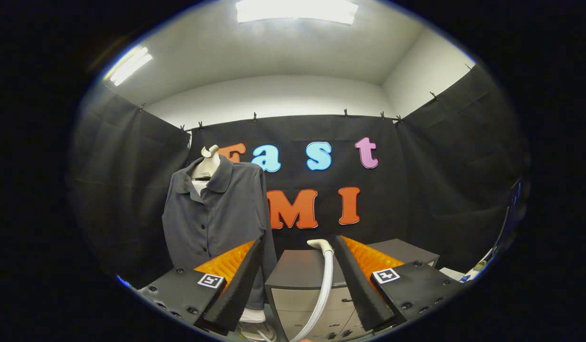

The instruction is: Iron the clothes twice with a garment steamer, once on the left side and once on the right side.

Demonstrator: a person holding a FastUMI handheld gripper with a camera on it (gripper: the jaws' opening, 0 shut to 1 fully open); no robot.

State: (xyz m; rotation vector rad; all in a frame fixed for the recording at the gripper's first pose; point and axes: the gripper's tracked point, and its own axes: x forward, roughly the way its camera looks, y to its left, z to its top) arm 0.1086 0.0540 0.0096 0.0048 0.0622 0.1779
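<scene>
Gripper view. My claw is spread wide, nothing pressed between the fingers. Landmark: the grey cabinet straight ahead, low down, with pale drawer fronts.

The steamer's white hose rises in front of that cabinet, between my two fingers, and ends in a small pale steamer head about level with the cabinet top. The head sits closer to my right finger than my left. I can't tell whether it rests on the cabinet or hangs on a stand behind it.

The shirt is left of the cabinet, on a pale mannequin torso, upright, well beyond my left fingertip. Dark grey, collared, buttoned down the front, sleeves hanging loose. The fabric looks fairly smooth from here; any wrinkles are too small to read. The mannequin's white base shows low, just left of the cabinet.

Step in hand, my guess: reaching for the steamer, no ironing pass started. The steamer is not in my grip.

Next move calls for going forward and down to the head or the hose just below it, centring it between the fingers, closing firmly, then carrying it left to the shirt. The hose is flexible and may drag or swing.
</scene>
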